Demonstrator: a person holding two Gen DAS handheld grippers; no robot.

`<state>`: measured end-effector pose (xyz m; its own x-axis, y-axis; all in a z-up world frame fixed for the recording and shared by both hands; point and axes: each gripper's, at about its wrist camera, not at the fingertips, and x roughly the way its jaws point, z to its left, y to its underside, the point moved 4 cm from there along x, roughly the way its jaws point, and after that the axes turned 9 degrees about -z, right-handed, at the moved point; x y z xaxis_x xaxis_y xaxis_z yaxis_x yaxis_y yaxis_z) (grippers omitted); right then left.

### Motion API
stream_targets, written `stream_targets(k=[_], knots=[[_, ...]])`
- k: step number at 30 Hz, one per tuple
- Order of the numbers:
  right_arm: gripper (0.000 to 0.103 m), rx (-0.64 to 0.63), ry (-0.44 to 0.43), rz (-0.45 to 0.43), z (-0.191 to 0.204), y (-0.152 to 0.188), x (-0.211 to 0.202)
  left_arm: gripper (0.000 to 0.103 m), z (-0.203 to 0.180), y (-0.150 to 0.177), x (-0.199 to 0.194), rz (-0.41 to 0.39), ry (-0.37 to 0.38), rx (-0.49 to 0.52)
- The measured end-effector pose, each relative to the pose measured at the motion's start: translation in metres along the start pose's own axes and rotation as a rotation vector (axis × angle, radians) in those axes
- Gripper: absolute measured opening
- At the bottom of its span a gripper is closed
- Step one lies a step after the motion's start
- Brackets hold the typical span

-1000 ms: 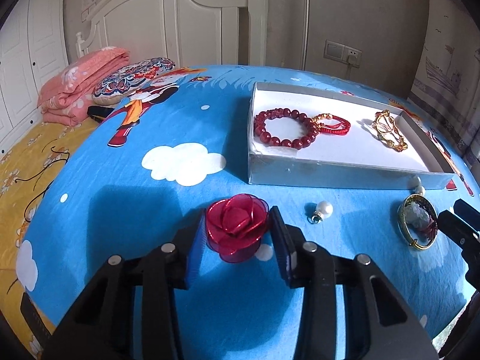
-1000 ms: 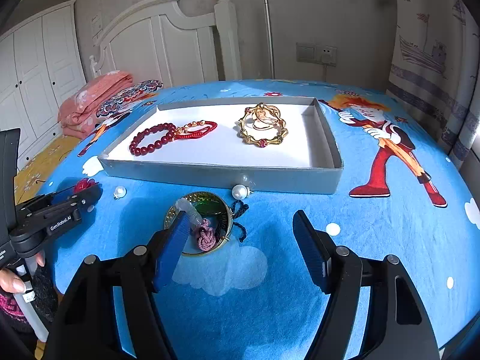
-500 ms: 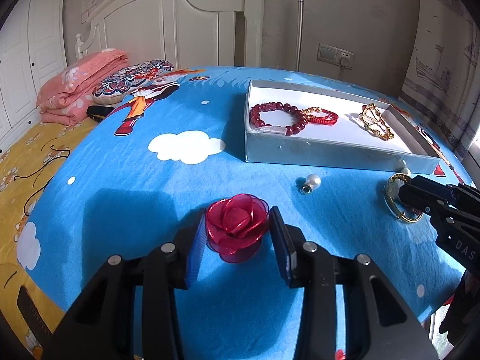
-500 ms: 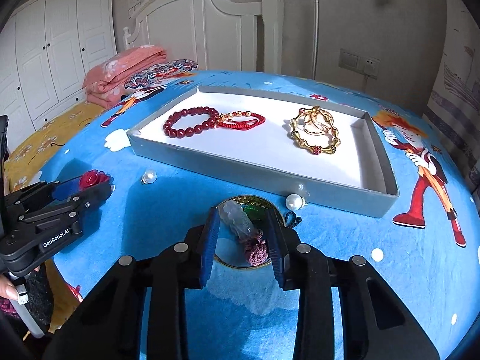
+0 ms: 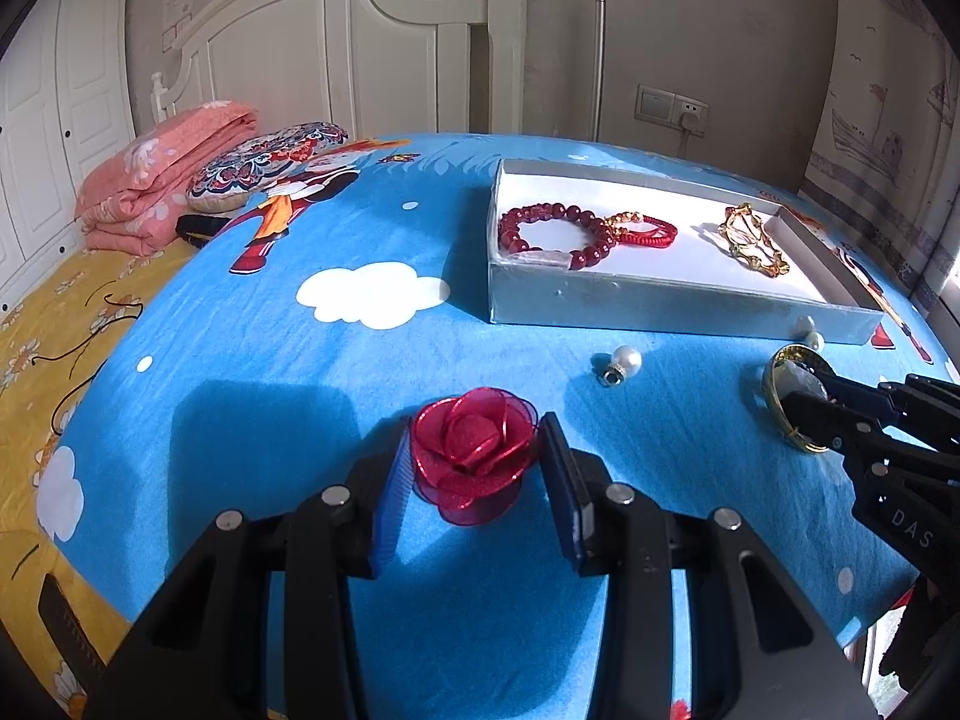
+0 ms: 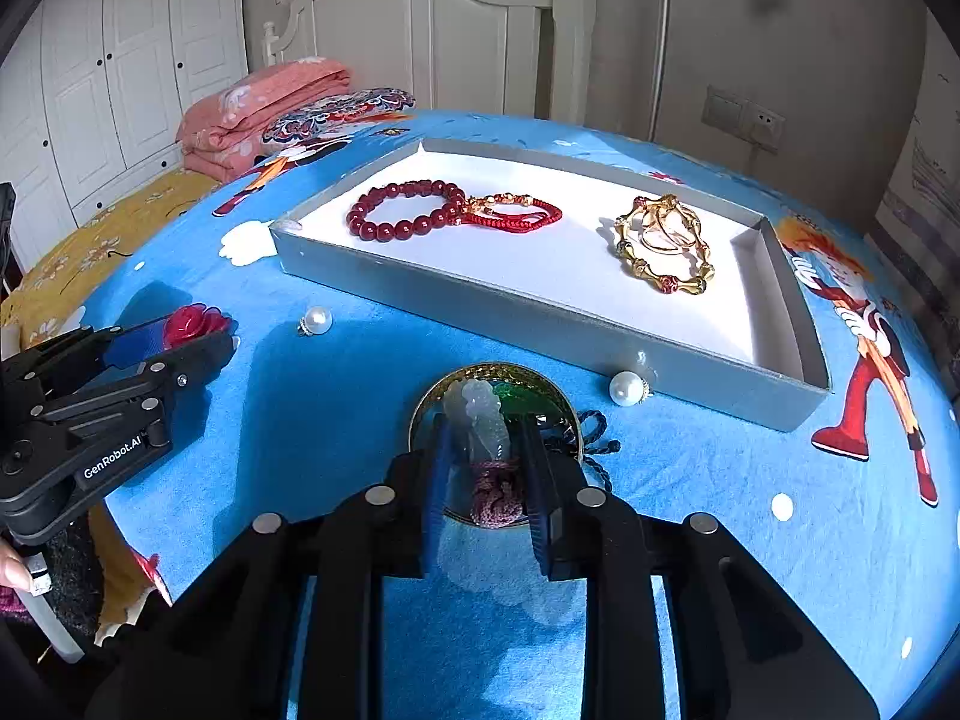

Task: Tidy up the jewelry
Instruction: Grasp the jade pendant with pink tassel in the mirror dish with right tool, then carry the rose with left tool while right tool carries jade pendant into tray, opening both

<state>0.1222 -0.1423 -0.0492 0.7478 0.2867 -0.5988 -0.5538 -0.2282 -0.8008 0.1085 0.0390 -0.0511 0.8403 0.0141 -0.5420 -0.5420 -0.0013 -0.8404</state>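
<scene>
**Lifting the jade pendant clear of the bangle**

Our right gripper (image 6: 483, 474) has just been closing and now clamps the pale jade pendant (image 6: 477, 414) above its pink knot, inside the gold bangle (image 6: 495, 372) beside the grey tray (image 6: 540, 306). We should lift straight, so the dark cord doesn't drag the bangle. Our left gripper (image 5: 477, 474) flanks the red rose (image 5: 474, 450), pads touching its petals

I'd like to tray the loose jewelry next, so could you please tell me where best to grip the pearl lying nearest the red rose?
Grip the pearl across its round bead, coming from above. Its small metal cap lies flat on the blue bedsheet and looks too small to pinch; there is open sheet all round.
</scene>
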Motion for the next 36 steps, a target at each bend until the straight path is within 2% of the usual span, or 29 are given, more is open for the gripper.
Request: stream_targets(k=[12,26,36], knots=[[0.017,0.047,0.012,-0.122,-0.009,-0.012,-0.03,0.04,-0.004,-0.009,-0.017,-0.044,0.033,-0.001],[0.017,0.083,0.023,-0.143,-0.017,0.005,-0.055,0.04,-0.024,0.004,-0.042,-0.04,0.11,-0.001],[0.017,0.102,0.061,-0.166,-0.039,-0.003,-0.056,0.04,-0.052,-0.016,-0.035,-0.057,0.122,0.048]])
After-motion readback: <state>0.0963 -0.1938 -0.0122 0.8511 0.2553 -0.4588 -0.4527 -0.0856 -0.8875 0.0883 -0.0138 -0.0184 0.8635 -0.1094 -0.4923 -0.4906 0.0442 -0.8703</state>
